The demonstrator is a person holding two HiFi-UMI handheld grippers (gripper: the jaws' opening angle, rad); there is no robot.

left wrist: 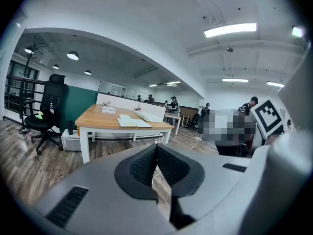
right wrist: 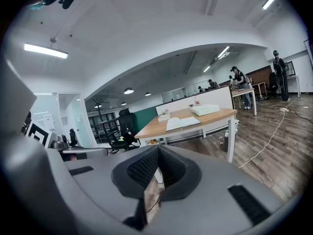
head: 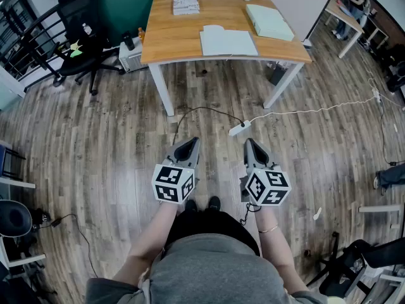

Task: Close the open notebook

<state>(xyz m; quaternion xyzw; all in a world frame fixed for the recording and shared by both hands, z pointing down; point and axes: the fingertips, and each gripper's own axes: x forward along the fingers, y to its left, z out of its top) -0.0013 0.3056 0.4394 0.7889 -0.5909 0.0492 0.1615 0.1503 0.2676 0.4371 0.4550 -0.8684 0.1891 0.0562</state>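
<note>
Wood-plank flooring (head: pixel 95 138) lies under your grey left gripper (head: pixel 190 144) and grey right gripper (head: pixel 251 144) at lower centre, each with jaws pressed together on nothing. Upper centre, the open pale-paged notebook (head: pixel 228 42) rests on the wooden white-legged table (head: pixel 169 38); its pages are too small to read.

— What is worn by the person?
— A grey shirt (head: pixel 212 268) is seen, with dark legwear (head: pixel 209 223), black shoes (head: pixel 214 202) and a thin bracelet (head: pixel 269 229) at the right wrist.
— And how are the tools built?
— The left gripper (head: pixel 192 142) and right gripper (head: pixel 249 142) are moulded as grey, tapering shells. Each is backed by a cube (head: pixel 173 183) printed with black-and-white square markers. Black dimpled pads (left wrist: pixel 143 166) are set inside the jaws.
</note>
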